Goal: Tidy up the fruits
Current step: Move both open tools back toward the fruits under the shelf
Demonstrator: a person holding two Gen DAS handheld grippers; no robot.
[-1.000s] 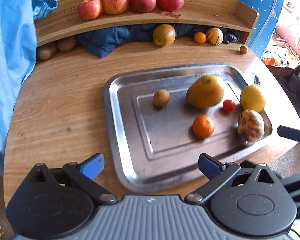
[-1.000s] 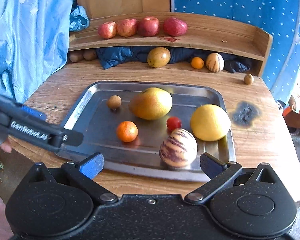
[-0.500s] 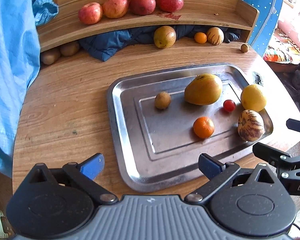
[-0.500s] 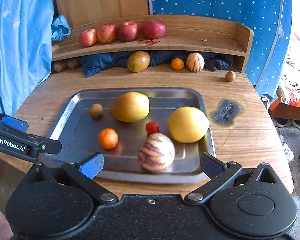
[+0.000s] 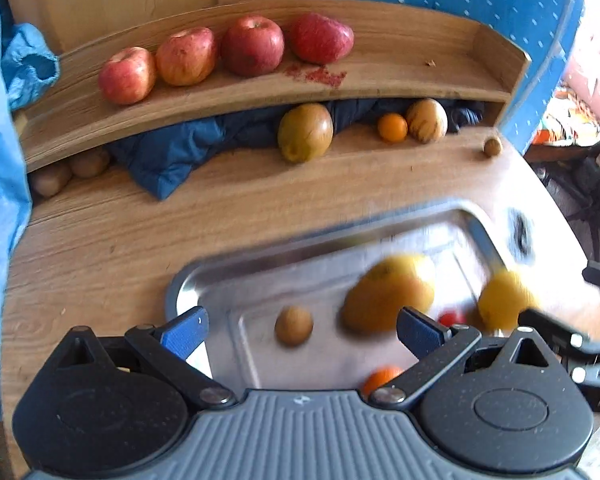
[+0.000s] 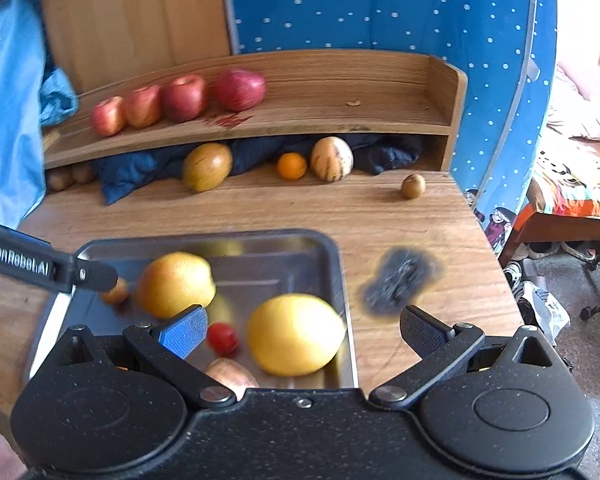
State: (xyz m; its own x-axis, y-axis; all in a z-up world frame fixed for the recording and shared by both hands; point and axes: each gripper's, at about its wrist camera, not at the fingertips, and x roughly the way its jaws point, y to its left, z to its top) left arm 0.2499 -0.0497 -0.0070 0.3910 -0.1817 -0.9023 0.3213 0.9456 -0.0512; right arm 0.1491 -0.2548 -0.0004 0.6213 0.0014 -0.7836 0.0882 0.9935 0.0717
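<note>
While both jaws gape wide and empty, the left gripper (image 5: 300, 330) and right gripper (image 6: 300, 330) hover over the fruit-laden tray (image 6: 342, 280); 4 apples (image 6: 184, 98) line the shelf (image 6: 340, 116).

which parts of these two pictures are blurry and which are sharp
Left wrist view: the tray and its mango smear with motion blur, while the apples on the shelf stay fairly crisp. Right wrist view: the yellow citrus is soft-edged; the tool body is sharp.
</note>
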